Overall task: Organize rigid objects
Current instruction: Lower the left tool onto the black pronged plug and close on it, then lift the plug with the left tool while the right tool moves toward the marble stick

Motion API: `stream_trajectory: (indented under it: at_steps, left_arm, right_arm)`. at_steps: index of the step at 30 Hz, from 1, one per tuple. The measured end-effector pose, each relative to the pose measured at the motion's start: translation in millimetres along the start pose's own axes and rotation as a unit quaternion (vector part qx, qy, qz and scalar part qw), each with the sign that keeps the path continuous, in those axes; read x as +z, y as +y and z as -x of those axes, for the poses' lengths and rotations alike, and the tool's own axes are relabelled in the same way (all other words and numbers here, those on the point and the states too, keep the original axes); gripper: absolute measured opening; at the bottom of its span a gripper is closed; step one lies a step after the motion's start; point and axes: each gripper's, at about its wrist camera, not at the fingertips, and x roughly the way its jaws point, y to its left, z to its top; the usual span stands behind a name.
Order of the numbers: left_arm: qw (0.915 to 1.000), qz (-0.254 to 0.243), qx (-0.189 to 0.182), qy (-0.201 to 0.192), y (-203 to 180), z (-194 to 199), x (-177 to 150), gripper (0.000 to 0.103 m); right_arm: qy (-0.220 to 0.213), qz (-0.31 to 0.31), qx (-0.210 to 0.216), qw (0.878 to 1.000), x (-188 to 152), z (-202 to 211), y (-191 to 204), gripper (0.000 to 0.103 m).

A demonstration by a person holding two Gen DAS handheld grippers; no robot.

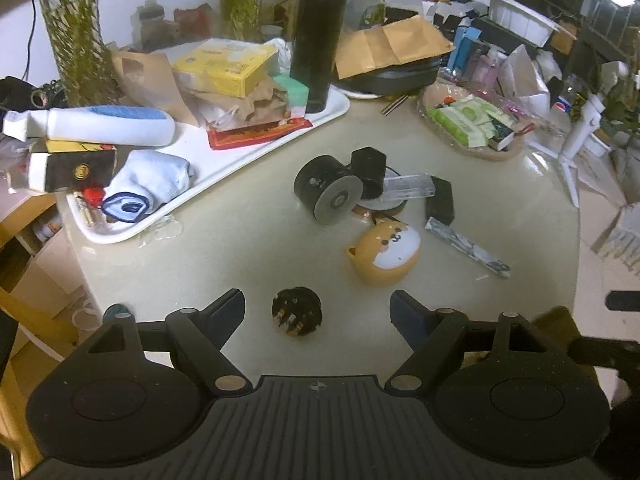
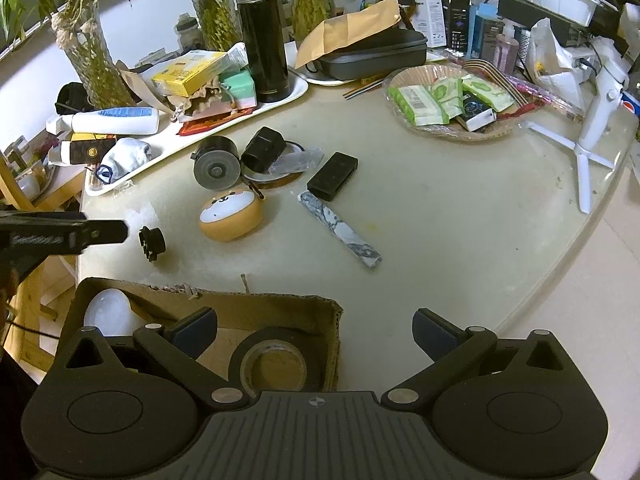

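Beige table [image 2: 440,216] w/ white tray [image 2: 280,100], basket [image 2: 460,134], cardboard box [image 2: 280,304] — misc bits.

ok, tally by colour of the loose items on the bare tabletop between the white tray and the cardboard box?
Black: 4 — small knob, grinding-wheel drum, hexagonal piece, flat box
Orange/white: 1 — dog-face case
Marbled grey: 1 — bar
Clear: 1 — plastic block
Total: 7

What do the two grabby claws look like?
Both look alike. The left gripper and right gripper are matte black plastic with a ribbed middle, round side housings, silver pivot pins, a small crosshair mark, and dark blue fingertip pads. No cables or sleeves show.
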Motion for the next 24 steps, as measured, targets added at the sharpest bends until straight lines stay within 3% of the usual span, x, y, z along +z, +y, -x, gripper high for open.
stream_trajectory:
  at_steps: [17, 24]
  left_arm:
    - [0.9973, 0.009, -0.003, 0.072, 11, -60, 9, 0.06]
    - [0.9955, 0.018, -0.019, 0.092, 13, -70, 9, 0.039]
  right_arm:
    - [0.001, -0.012, 0.01, 1.0, 1, 1, -5, 0.103]
    - [0.002, -0.013, 0.011, 1.0, 1, 0, -5, 0.103]
